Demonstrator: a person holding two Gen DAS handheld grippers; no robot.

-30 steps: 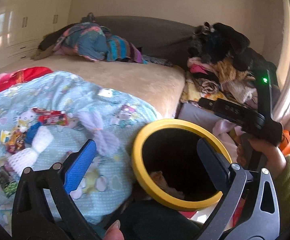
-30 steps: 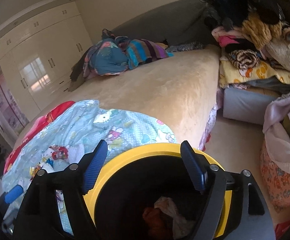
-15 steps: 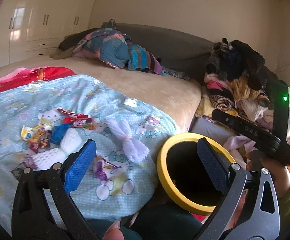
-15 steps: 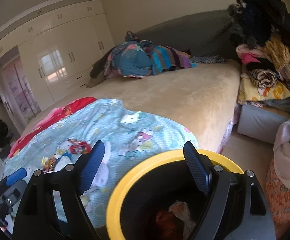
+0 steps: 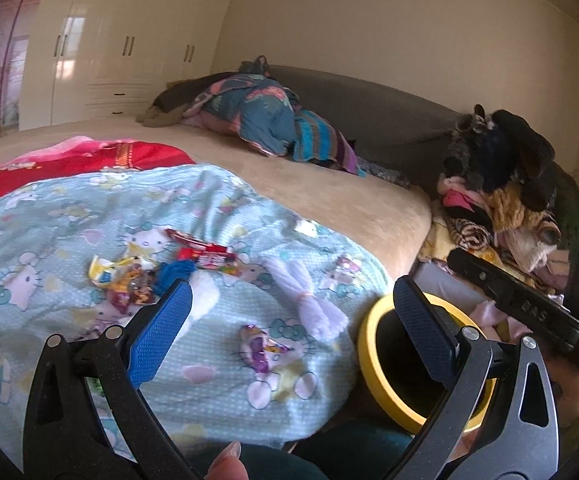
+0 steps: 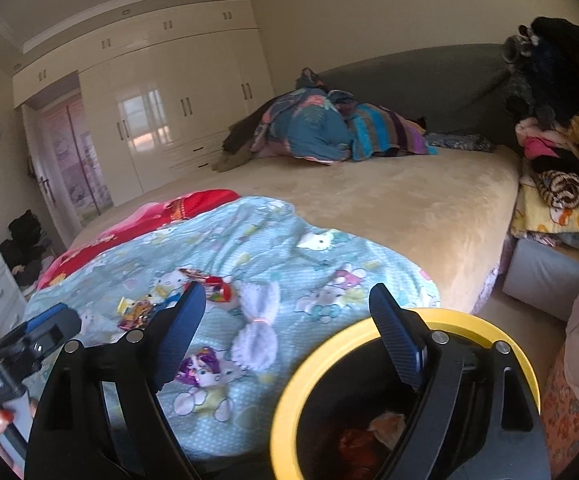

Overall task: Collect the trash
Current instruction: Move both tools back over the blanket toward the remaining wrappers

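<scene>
Wrappers lie on the pale blue cartoon blanket (image 5: 217, 372): a red one (image 5: 205, 254) (image 6: 213, 286), a purple one (image 5: 259, 346) (image 6: 199, 366), and a yellow and mixed heap (image 5: 121, 276) (image 6: 135, 312). Beside them lies a lilac cloth bow (image 5: 309, 304) (image 6: 257, 328). The black bin with a yellow rim (image 5: 369, 360) (image 6: 289, 400) stands at the bed's near edge, with crumpled trash (image 6: 385, 426) inside. My left gripper (image 5: 289, 292) hovers open over the blanket's edge, holding nothing. My right gripper (image 6: 287, 292) is open and empty, above the bin's left rim.
A red blanket (image 5: 89, 156) lies left of the blue one. Bundled bedding (image 5: 265, 120) sits at the grey headboard. A tall pile of clothes (image 5: 501, 200) rises right of the bed above a grey box (image 6: 545, 276). White wardrobes (image 5: 109, 60) line the far wall.
Both grippers have pulled back and up from the bin. The bin has slid to the lower right of both views and more of the littered blanket shows. The right jaws stand slightly wider.
</scene>
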